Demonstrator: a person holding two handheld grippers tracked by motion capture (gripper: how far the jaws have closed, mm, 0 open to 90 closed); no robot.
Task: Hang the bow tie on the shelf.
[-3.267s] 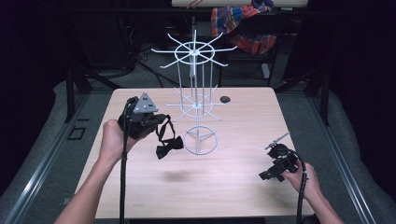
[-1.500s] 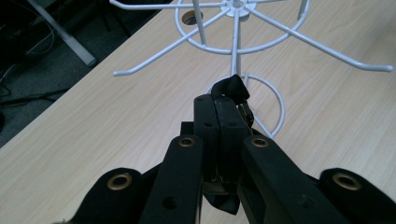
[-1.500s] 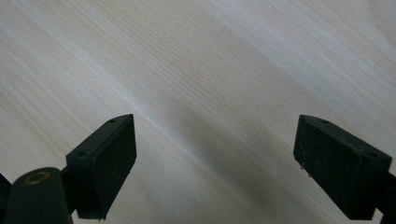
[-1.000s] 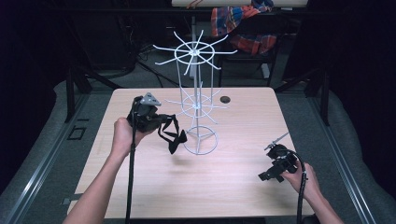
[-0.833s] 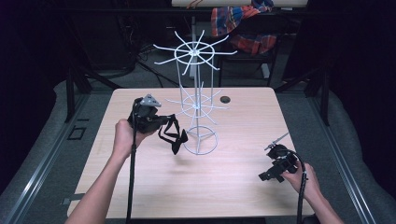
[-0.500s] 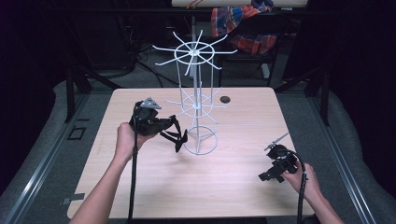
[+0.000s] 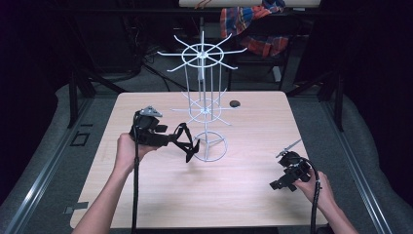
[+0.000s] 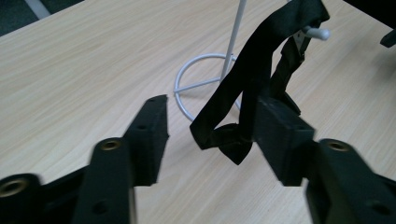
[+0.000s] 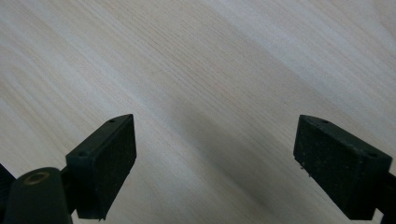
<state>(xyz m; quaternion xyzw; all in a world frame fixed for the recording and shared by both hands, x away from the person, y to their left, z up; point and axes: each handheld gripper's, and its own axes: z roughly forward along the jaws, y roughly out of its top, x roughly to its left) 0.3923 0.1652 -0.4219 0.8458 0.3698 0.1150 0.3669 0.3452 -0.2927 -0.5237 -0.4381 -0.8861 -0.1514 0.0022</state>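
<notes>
Pale wood-grain table [image 7: 243, 195], white wire rack [image 7: 203, 105] near its middle; black fabric bow tie [image 8: 243, 107] draped over a rack peg, dangling beside the ring base; left gripper [image 8: 210, 135] spread around it, gripping nothing; right gripper [image 9: 215, 158] wide open, empty, near the table's right edge

The black two-jaw left tool [image 7: 181, 142] is held up, jaws wide apart. The black right tool [image 7: 286, 174] sits low, jaws wide apart.
</notes>
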